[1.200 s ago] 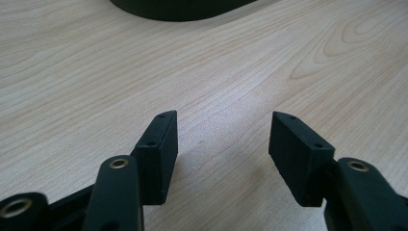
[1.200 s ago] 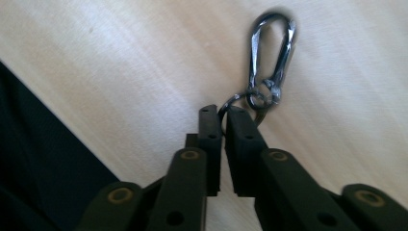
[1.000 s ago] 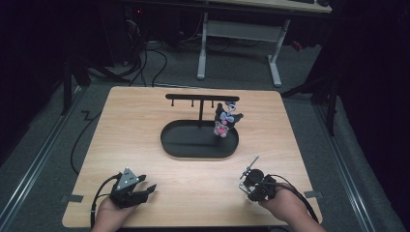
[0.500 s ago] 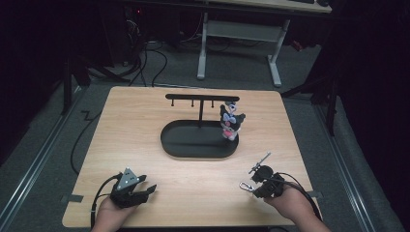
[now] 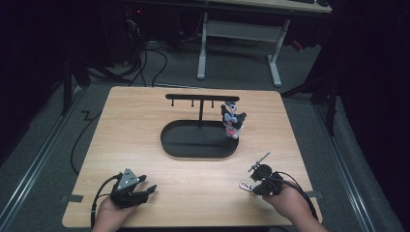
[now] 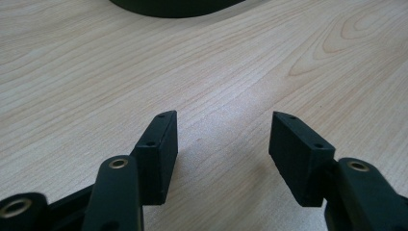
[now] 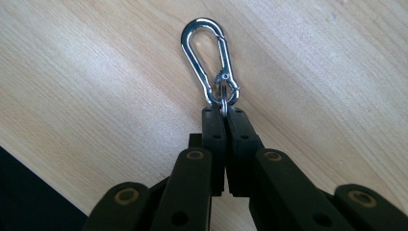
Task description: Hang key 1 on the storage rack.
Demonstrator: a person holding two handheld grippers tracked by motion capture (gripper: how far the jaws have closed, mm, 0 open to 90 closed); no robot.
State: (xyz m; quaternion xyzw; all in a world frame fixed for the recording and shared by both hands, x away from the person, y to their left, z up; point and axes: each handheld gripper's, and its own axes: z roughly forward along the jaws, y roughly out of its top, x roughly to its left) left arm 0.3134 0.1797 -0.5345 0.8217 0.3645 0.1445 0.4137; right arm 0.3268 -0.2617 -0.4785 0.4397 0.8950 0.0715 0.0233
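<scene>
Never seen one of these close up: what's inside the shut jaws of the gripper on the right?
The right gripper pinches a small metal ring that carries a silver carabiner. The ring's lower part is hidden between the pads, so whether more is attached there cannot be seen.

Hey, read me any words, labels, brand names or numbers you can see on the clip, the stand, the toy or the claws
None: no readable word, number or sign in any view.
Carabiner clip in the right claw: bare metal.
Left claw: plain black pads.
Black stand and plush toy: too small to tell any marking.
</scene>
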